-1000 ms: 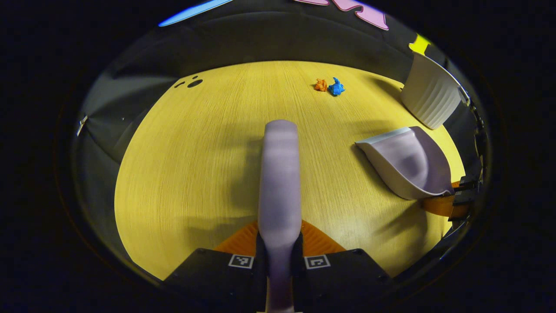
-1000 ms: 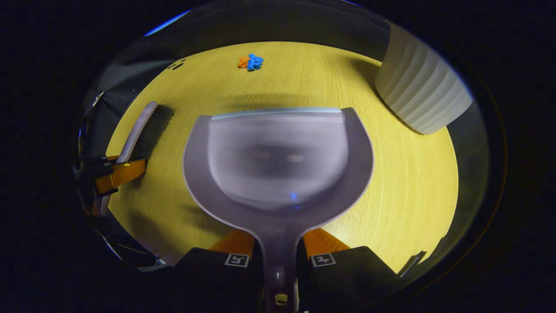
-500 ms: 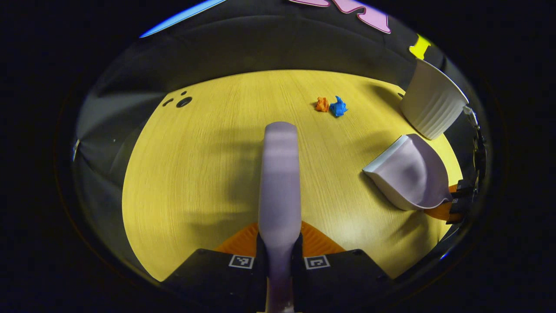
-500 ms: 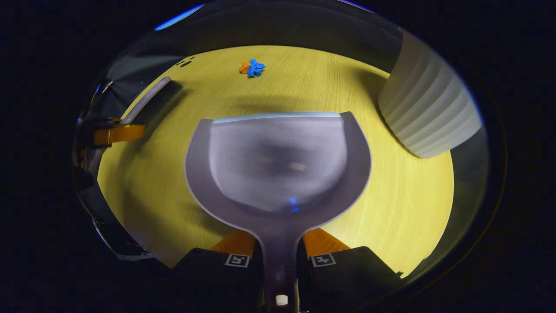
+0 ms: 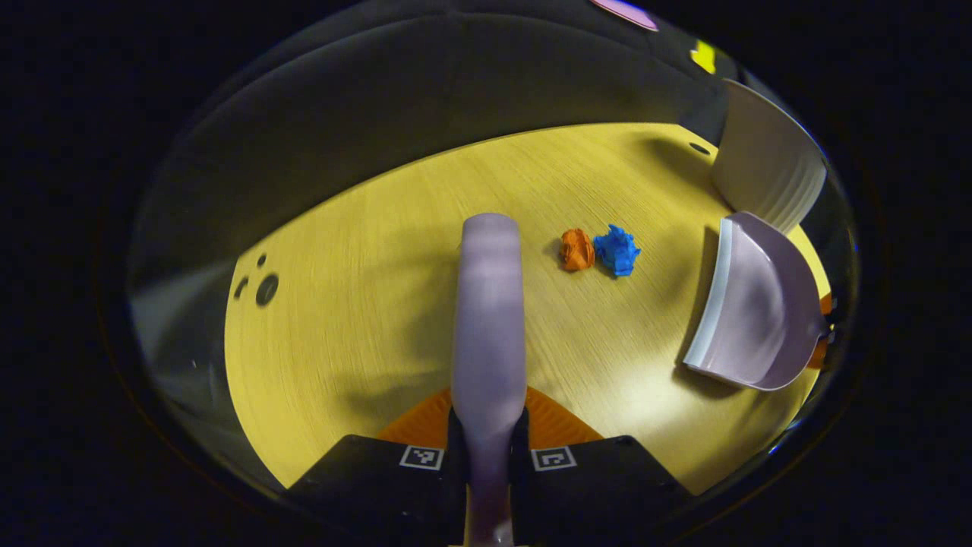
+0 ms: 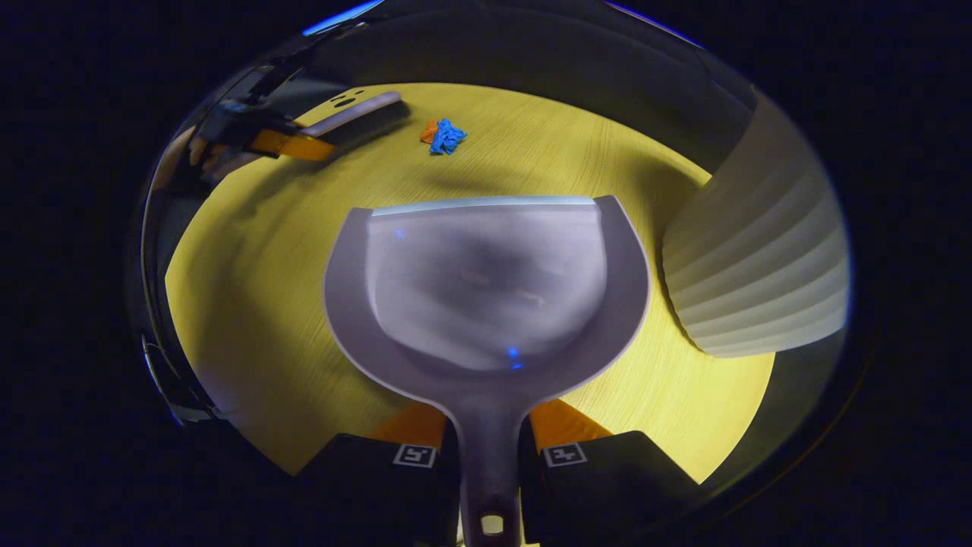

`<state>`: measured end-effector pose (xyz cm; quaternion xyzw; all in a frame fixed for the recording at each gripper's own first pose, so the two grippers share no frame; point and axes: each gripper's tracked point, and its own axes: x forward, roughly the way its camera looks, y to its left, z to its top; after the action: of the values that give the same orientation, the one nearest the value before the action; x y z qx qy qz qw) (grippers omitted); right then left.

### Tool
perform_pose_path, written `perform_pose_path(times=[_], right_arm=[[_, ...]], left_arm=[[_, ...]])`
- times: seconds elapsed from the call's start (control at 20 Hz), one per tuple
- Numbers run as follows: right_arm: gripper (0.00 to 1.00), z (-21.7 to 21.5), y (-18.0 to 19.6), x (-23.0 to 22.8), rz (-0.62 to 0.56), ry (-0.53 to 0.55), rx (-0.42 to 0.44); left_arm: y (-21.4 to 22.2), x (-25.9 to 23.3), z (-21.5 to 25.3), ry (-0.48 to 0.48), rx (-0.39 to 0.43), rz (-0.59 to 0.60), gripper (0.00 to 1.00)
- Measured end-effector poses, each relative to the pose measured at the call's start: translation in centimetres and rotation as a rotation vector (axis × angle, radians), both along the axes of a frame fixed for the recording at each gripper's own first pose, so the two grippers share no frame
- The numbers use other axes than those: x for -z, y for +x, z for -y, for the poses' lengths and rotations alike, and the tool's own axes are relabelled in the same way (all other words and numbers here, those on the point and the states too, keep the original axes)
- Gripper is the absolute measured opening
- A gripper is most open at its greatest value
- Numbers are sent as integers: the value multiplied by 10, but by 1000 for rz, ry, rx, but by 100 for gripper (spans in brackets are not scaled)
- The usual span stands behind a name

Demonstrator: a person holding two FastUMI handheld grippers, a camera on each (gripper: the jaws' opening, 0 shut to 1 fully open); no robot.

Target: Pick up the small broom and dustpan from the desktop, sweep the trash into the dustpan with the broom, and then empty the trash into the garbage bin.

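My left gripper (image 5: 487,433) is shut on the lilac broom (image 5: 488,304), whose back runs straight ahead over the yellow desktop (image 5: 364,304). Just right of the broom's far end lie an orange paper ball (image 5: 577,249) and a blue paper ball (image 5: 616,250), touching each other. My right gripper (image 6: 488,437) is shut on the handle of the lilac dustpan (image 6: 486,281), which is empty and held above the desk. In the left gripper view the dustpan (image 5: 752,304) hangs at the right, its lip turned toward the balls. The right gripper view has the broom (image 6: 357,114) far left of the blue and orange balls (image 6: 440,135).
A white ribbed garbage bin (image 6: 759,266) stands close on the dustpan's right, and sits at the far right behind the dustpan as the bin (image 5: 767,171) in the left gripper view. Dark holes (image 5: 266,289) mark the desk's left part. The desk's back edge meets the dark wall.
The left gripper has carried the broom forward, up beside the two paper balls. The right gripper has swung the dustpan so its lip faces the balls, with the bin nearer on its right.
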<state>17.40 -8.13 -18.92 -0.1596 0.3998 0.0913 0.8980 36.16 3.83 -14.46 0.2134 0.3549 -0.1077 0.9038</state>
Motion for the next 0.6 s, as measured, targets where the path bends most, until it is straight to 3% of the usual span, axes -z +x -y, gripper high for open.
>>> perform_pose_path(times=[0.1,0.3,0.55,0.6], right_arm=[[36,-4,1,2,-15,25,-22],[36,-8,5,6,-22,1,-74],[39,-16,4,-4,-21,-11,-121],[36,-16,4,-2,-22,-9,-126]], left_arm=[[18,0,17,48,95,0,28],[38,5,33,133,209,-34,28],[40,4,49,172,393,-110,28],[41,3,50,176,423,-126,28]])
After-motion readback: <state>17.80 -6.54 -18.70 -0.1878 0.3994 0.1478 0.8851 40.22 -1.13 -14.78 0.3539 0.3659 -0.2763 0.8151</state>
